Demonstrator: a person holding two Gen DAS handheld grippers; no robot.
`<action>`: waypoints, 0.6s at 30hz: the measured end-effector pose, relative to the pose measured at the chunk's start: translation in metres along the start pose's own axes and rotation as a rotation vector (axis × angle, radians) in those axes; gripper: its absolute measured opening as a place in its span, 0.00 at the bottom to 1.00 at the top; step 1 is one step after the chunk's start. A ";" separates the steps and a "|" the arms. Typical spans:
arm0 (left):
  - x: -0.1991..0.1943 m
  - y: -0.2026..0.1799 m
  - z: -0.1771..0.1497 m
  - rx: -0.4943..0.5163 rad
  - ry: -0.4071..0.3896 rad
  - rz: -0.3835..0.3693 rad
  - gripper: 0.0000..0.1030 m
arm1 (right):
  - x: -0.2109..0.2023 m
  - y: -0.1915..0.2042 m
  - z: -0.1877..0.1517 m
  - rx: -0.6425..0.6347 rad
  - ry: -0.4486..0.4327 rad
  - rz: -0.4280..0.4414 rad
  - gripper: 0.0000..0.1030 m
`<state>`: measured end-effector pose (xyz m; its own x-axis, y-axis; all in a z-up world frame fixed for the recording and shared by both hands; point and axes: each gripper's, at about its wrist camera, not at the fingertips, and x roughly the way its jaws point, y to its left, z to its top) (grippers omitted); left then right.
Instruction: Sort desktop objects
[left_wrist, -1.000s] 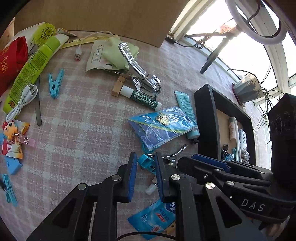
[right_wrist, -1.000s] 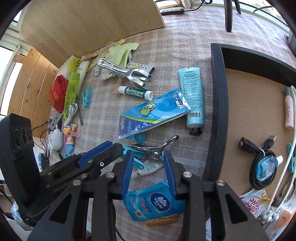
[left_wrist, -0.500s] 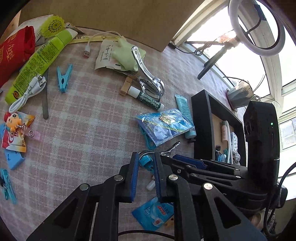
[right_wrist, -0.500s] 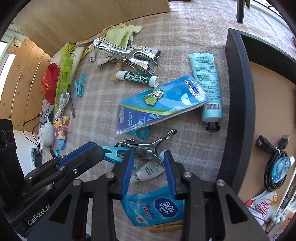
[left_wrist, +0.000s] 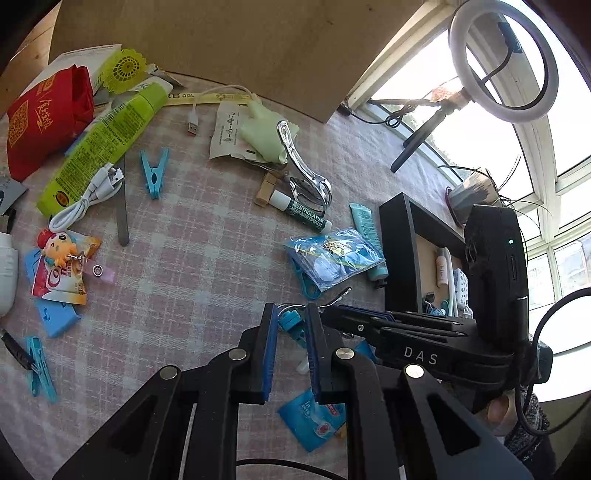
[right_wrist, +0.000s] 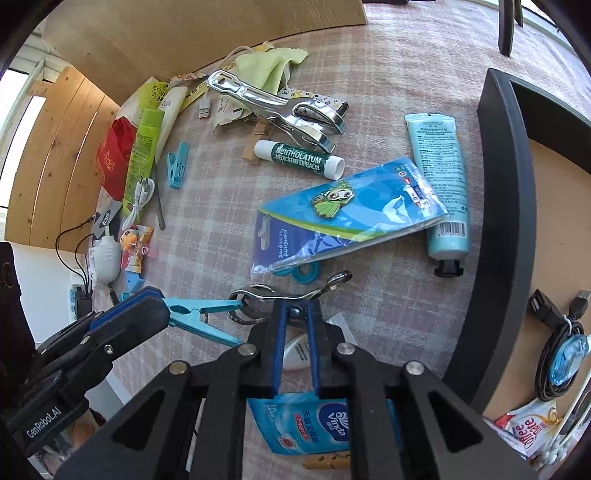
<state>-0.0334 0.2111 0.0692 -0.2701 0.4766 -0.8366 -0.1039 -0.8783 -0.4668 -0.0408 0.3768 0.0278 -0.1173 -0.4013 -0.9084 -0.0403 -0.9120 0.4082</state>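
My left gripper (left_wrist: 289, 321) is shut on a light blue clothespin (left_wrist: 291, 322); in the right wrist view that clothespin (right_wrist: 201, 315) sticks out of its fingers (right_wrist: 129, 325). My right gripper (right_wrist: 295, 314) is shut on a small metal clip (right_wrist: 291, 297) whose wire loop touches the clothespin's tip. Both are held just above the pink checked tablecloth (left_wrist: 192, 258). A black tray (right_wrist: 506, 221) stands to the right and holds cables (right_wrist: 561, 350) and small items.
On the cloth lie a lip balm (right_wrist: 299, 158), a teal tube (right_wrist: 439, 184), a blue pin card (right_wrist: 351, 214), a large metal clip (right_wrist: 280, 107), a tissue pack (right_wrist: 310, 424), a green tube (left_wrist: 103, 144), another blue clothespin (left_wrist: 154, 171) and a red pouch (left_wrist: 44, 114).
My right gripper has closed from open onto the small metal clip. Both grippers have lifted slightly, with the blue clothespin still in the left one.
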 end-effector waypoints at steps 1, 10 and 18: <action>0.000 0.001 0.000 -0.006 -0.002 -0.001 0.13 | 0.000 -0.001 0.000 0.000 0.002 -0.003 0.13; -0.006 0.010 -0.003 -0.024 -0.011 0.010 0.13 | 0.003 -0.009 0.000 0.026 0.028 0.043 0.24; -0.006 0.015 -0.004 -0.039 -0.013 0.015 0.13 | 0.008 0.012 -0.006 -0.163 0.004 -0.109 0.38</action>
<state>-0.0294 0.1950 0.0659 -0.2838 0.4627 -0.8399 -0.0622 -0.8829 -0.4654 -0.0361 0.3619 0.0249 -0.1170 -0.2993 -0.9470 0.1085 -0.9517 0.2874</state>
